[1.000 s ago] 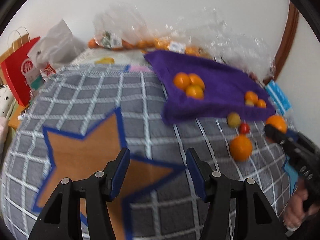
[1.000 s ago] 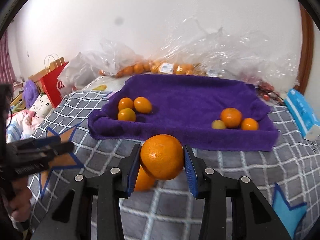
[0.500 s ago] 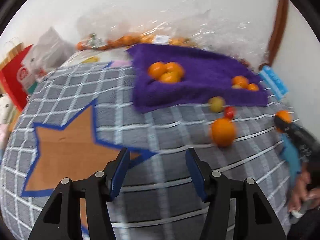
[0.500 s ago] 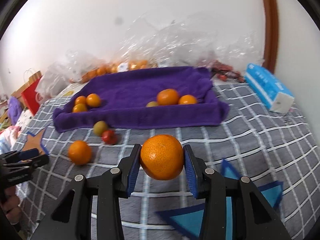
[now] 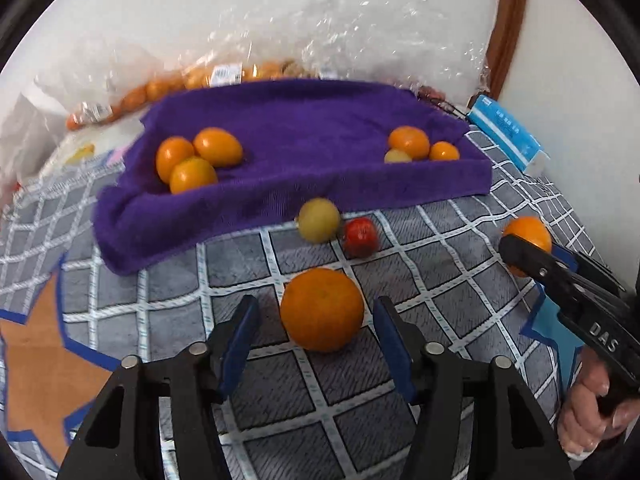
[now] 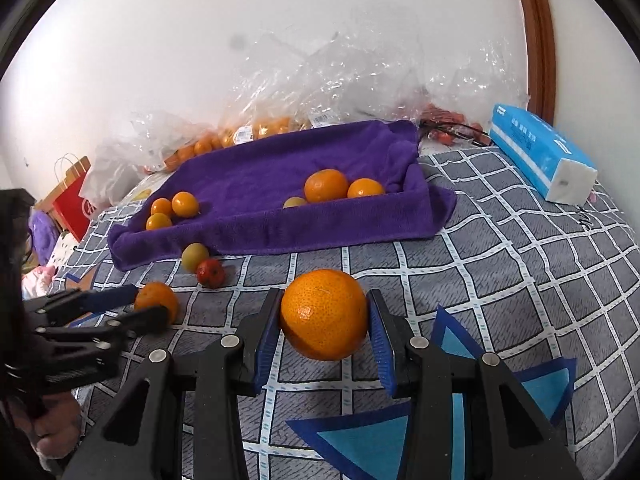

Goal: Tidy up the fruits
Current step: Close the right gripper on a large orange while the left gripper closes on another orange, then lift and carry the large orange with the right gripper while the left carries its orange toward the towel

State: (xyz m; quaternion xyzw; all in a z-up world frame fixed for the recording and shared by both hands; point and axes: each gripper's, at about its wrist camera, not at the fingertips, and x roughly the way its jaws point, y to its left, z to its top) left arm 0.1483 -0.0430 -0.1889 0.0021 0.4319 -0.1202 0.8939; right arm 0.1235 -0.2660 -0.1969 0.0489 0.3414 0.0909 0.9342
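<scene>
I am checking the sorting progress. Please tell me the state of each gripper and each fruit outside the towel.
Right gripper: shut on the large orange.
Left gripper: open, around the loose orange.
Loose orange: resting on the blanket.
Yellow-green fruit: on the blanket, at the purple towel edge.
Red fruit: on the blanket.

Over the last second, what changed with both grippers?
The left gripper swung over to the loose orange on the checked blanket, which now sits between its open fingers. The right gripper drew back from the purple towel, still clamping its orange.
</scene>
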